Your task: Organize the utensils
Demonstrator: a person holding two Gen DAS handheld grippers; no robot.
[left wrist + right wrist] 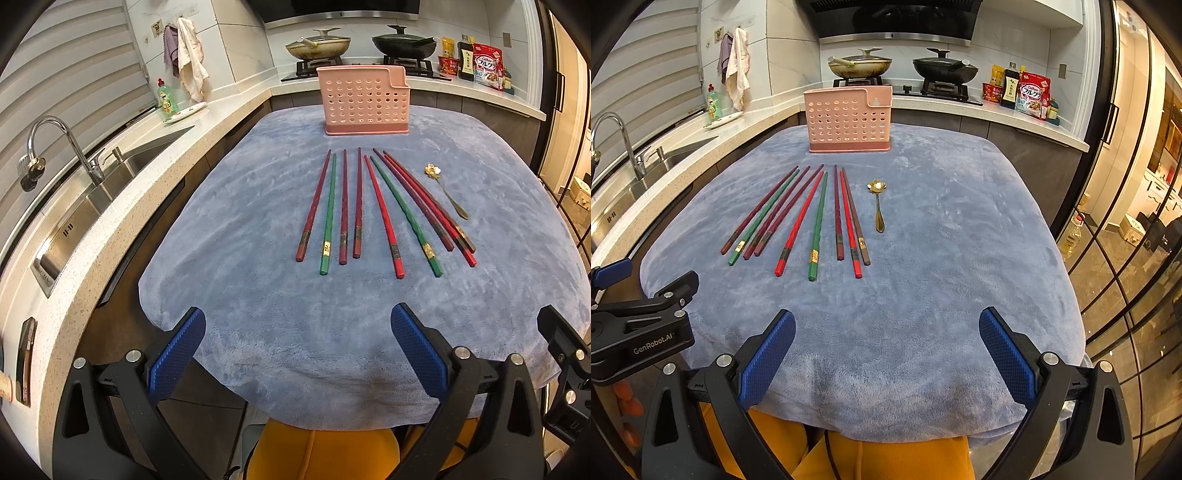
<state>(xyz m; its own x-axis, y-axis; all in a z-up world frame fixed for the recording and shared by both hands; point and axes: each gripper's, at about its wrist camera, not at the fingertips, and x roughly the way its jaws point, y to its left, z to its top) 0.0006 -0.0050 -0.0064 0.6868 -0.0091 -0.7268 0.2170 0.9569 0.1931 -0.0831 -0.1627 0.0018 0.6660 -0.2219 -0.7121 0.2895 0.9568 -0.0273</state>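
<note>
Blue plush cloth covers the worktop, and every utensil lies on it. At the far end of the cloth stands a pink perforated holder, upright, with a taller section at its right side. Nearer than the holder lies a loose fan of chopsticks, their thin tips pointing toward the holder and their thick banded ends toward the near edge. Most are dark red or bright red; two are green, one in the left group and one in the right group. The left four lie almost parallel with small gaps; the right ones crowd together, and the far-right few overlap or touch. Just right of the chopsticks, apart from them, lies a small gold spoon with a flower-shaped bowl at its far end.

Both tools hover over the near edge of the cloth, well apart from the utensils. The left tool stands wide, its blue ribbed pads empty. The right tool is likewise spread wide and holds nothing. A sink with a tap sits on the counter to the left, and two pans sit on the stove beyond the holder.
</note>
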